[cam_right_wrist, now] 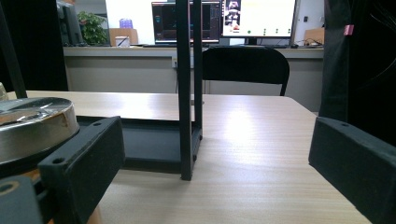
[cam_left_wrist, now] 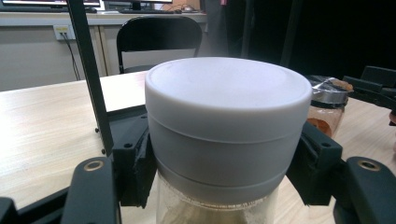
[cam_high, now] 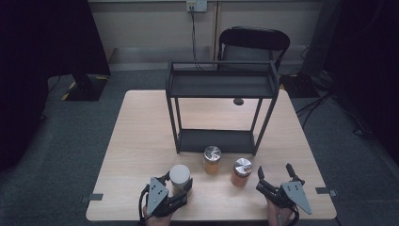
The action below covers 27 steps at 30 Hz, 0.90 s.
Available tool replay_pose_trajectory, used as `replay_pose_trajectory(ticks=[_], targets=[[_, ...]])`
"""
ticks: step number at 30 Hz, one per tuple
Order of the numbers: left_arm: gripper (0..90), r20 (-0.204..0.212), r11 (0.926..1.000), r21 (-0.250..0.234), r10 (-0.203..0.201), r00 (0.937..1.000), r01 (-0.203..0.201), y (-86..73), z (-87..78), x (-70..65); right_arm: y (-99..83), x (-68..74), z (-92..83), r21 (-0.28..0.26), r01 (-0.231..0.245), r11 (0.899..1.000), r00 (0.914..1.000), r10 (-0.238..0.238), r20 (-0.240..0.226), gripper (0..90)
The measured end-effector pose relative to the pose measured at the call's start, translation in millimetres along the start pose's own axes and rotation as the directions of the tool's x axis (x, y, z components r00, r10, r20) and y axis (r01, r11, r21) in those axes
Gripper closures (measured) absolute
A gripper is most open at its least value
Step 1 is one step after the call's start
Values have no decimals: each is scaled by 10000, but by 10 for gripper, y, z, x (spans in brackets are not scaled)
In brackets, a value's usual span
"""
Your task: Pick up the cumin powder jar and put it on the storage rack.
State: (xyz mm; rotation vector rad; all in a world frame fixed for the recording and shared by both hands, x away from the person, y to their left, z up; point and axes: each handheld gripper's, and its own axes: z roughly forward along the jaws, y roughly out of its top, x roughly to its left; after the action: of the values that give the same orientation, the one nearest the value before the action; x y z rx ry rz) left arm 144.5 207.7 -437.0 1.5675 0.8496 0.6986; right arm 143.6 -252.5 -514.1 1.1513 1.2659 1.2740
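Observation:
A clear jar with a white lid (cam_high: 179, 174) is near the table's front left, and my left gripper (cam_high: 179, 183) is shut on it just under the lid. In the left gripper view the white lid (cam_left_wrist: 228, 116) looms close, with the pads (cam_left_wrist: 135, 168) pressed on both sides. My right gripper (cam_high: 274, 170) stands open at the front right, level with the table. A silver-lidded jar of orange contents (cam_high: 241, 172) is just to its left, and in the right gripper view that jar (cam_right_wrist: 32, 126) sits outside my left jaw. Nothing lies between the right gripper (cam_right_wrist: 219, 163) jaws.
A second silver-lidded jar (cam_high: 212, 160) stands in front of a black two-tier metal rack (cam_high: 221, 84), whose lower shelf (cam_high: 216, 140) is bare. The rack's corner post (cam_right_wrist: 189, 93) rises straight ahead in the right gripper view. A black chair (cam_high: 251, 42) stands behind the table (cam_high: 141, 136).

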Motion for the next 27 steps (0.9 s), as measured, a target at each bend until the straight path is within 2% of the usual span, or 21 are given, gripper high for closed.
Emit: replay_pose_trajectory(ticks=[27], targets=[[343,-42,9994,-171,291,9996,-292,216,56,100,-5,0,-3,-29,0,10000,10000,0,0,27]])
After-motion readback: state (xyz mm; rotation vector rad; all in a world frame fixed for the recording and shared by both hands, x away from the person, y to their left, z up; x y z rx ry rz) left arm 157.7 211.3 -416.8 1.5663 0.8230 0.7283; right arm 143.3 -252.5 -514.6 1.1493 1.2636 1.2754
